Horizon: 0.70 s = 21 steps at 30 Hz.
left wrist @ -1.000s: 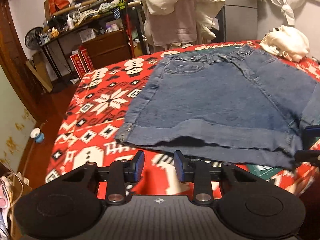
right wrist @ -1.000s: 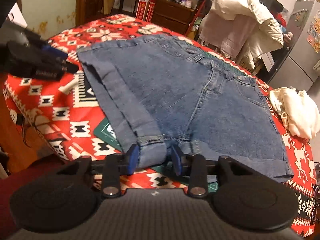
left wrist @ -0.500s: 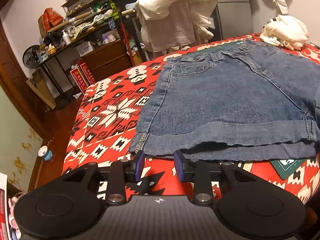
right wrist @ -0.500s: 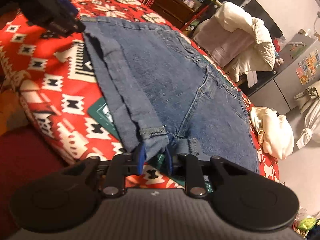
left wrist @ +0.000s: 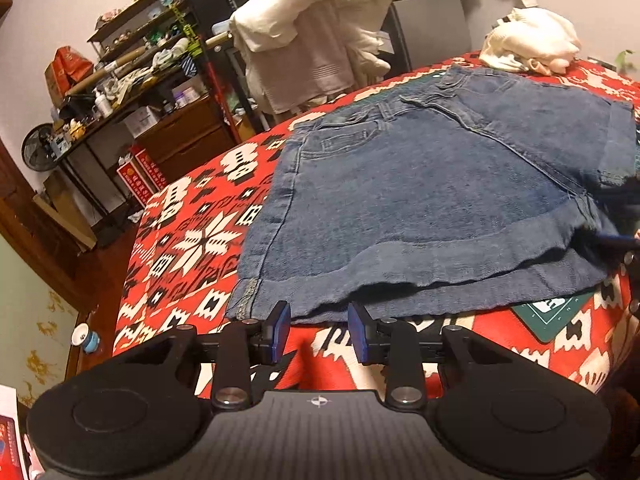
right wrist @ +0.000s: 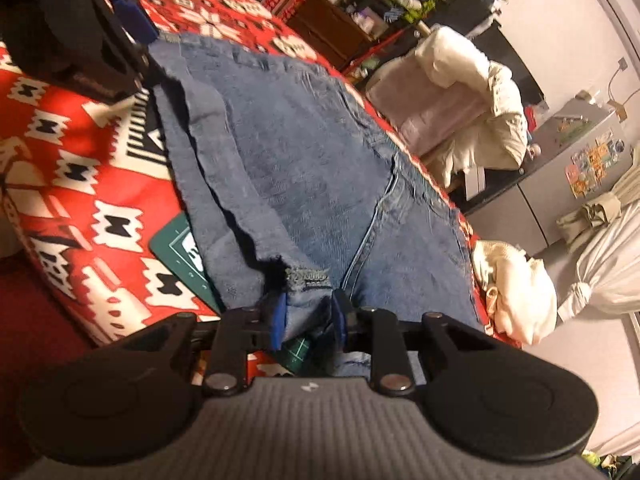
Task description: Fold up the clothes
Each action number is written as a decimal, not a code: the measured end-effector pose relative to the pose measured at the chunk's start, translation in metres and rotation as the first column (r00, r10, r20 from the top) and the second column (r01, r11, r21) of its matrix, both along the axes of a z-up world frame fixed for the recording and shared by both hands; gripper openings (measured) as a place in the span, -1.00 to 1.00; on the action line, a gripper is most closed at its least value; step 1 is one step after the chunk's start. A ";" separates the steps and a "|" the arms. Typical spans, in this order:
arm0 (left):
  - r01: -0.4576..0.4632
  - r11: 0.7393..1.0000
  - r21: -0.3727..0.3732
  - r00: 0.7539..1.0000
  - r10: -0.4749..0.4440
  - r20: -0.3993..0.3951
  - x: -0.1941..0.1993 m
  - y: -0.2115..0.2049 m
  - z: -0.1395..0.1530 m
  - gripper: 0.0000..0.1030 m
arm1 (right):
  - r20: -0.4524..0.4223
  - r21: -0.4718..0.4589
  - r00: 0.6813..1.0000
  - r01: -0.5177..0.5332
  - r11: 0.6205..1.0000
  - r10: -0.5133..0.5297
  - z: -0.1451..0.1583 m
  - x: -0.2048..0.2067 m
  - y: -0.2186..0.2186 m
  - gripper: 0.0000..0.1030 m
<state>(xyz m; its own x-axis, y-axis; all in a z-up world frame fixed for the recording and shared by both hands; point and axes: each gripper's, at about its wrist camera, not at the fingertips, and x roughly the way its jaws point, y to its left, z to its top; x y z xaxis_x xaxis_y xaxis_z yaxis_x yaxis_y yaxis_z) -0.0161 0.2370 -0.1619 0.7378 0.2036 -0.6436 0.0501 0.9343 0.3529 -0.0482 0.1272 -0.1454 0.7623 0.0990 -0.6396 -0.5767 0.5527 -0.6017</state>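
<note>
Blue denim shorts (left wrist: 420, 184) lie flat on a red patterned cover (left wrist: 192, 240), cuffed hem toward me. My left gripper (left wrist: 318, 326) is open, its blue pads just short of the hem near the left corner, nothing between them. In the right wrist view the shorts (right wrist: 304, 160) run away from me, and my right gripper (right wrist: 309, 314) is shut on the cuffed hem at the inner leg, bunching the denim slightly upward. The left gripper (right wrist: 100, 40) shows dark at the far hem corner. The right gripper (left wrist: 624, 236) is a blurred dark shape at the frame's right edge.
A crumpled cream garment (left wrist: 532, 46) lies beyond the waistband. A green mat (left wrist: 548, 316) peeks from under the hem. Behind the cover stand a chair draped with clothes (left wrist: 316, 36) and cluttered shelves (left wrist: 132, 64). The cover's front edge drops to the floor just below both grippers.
My right gripper has closed on the cuffed hem and raised it a little. My left gripper has moved in toward the hem's left corner and stays open.
</note>
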 end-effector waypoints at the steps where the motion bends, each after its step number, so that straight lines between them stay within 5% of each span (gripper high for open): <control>1: 0.007 1.000 0.007 1.000 -0.007 -0.001 0.000 -0.001 -0.001 -0.38 | 0.002 0.004 1.000 -0.002 1.000 0.002 0.001 0.000 0.000 -0.51; 11: 0.057 0.994 0.093 0.998 -0.058 0.008 0.012 -0.012 -0.010 -0.38 | 0.040 0.016 0.999 -0.002 1.000 0.002 -0.003 0.009 0.007 -0.39; 13: 0.068 0.992 0.106 0.998 -0.069 0.010 0.017 -0.013 -0.013 -0.58 | 0.032 0.017 0.999 0.000 1.000 -0.001 -0.004 0.010 0.007 -0.69; 14: 0.074 0.991 0.112 0.997 -0.075 0.008 0.019 -0.014 -0.014 -0.87 | 0.031 0.019 1.000 -0.002 1.000 0.001 -0.004 0.010 0.007 -0.76; 21: 0.095 0.989 0.117 0.992 -0.103 0.071 0.011 -0.007 -0.007 -0.93 | -0.010 0.046 0.999 -0.038 0.998 0.038 0.009 -0.002 0.002 -0.89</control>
<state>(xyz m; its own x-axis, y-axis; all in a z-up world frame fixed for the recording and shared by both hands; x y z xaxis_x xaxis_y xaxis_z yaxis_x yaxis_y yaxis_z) -0.0049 0.2302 -0.1687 0.8044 0.1953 -0.5610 0.1089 0.8799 0.4625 -0.0499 0.1290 -0.1365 0.7503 0.1568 -0.6423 -0.6042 0.5569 -0.5699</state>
